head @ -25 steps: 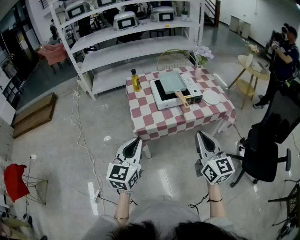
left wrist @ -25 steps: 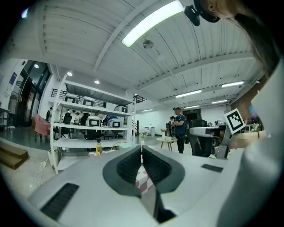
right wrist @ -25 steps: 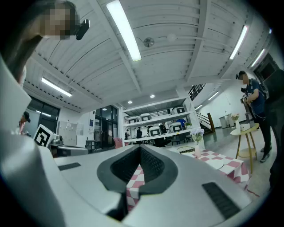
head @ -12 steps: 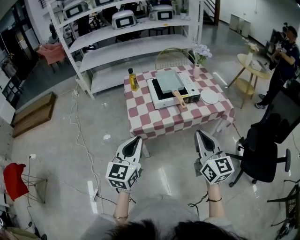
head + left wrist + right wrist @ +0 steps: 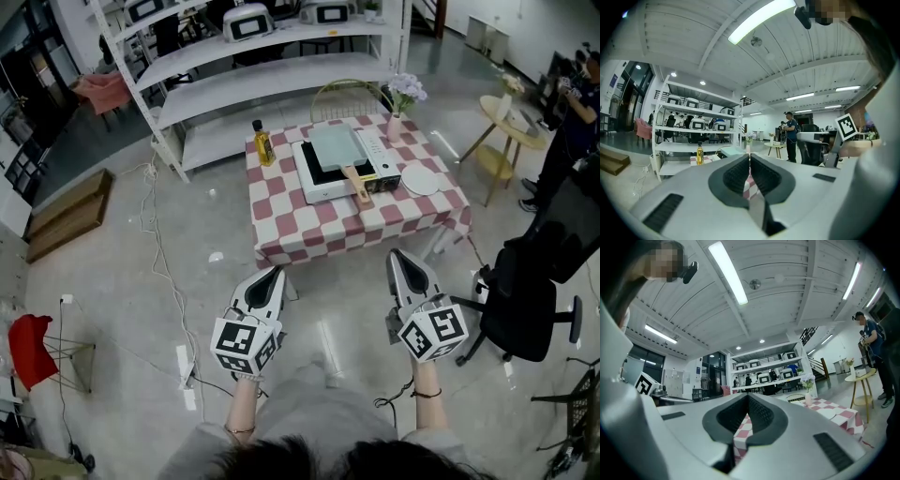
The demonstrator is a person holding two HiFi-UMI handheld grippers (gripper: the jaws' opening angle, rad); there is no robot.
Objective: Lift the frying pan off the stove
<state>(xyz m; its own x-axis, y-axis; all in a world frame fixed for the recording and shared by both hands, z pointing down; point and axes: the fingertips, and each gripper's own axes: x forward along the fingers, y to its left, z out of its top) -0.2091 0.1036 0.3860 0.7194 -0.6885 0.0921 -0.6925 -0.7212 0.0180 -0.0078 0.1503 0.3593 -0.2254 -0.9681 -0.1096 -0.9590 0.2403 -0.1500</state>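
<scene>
A pale green square frying pan (image 5: 336, 146) with a wooden handle (image 5: 356, 187) rests on a white tabletop stove (image 5: 315, 190), on a table with a red and white checked cloth (image 5: 309, 227) ahead of me. Both grippers hang over the floor, well short of the table. My left gripper (image 5: 275, 273) is shut and holds nothing. My right gripper (image 5: 398, 257) is shut too, also with nothing in it. In the left gripper view the jaws (image 5: 749, 159) point at the table, and in the right gripper view (image 5: 748, 398) they do the same.
On the table stand a yellow oil bottle (image 5: 261, 142), a flower vase (image 5: 406, 95) and a white plate (image 5: 421, 180). White shelving (image 5: 253, 75) rises behind it. A black office chair (image 5: 532, 291) is at my right, a person (image 5: 565, 127) beyond it, and cables (image 5: 169, 272) cross the floor at left.
The table has come nearer and lower in the head view as I step towards it. Both grippers stay shut and keep their places in front of me.
</scene>
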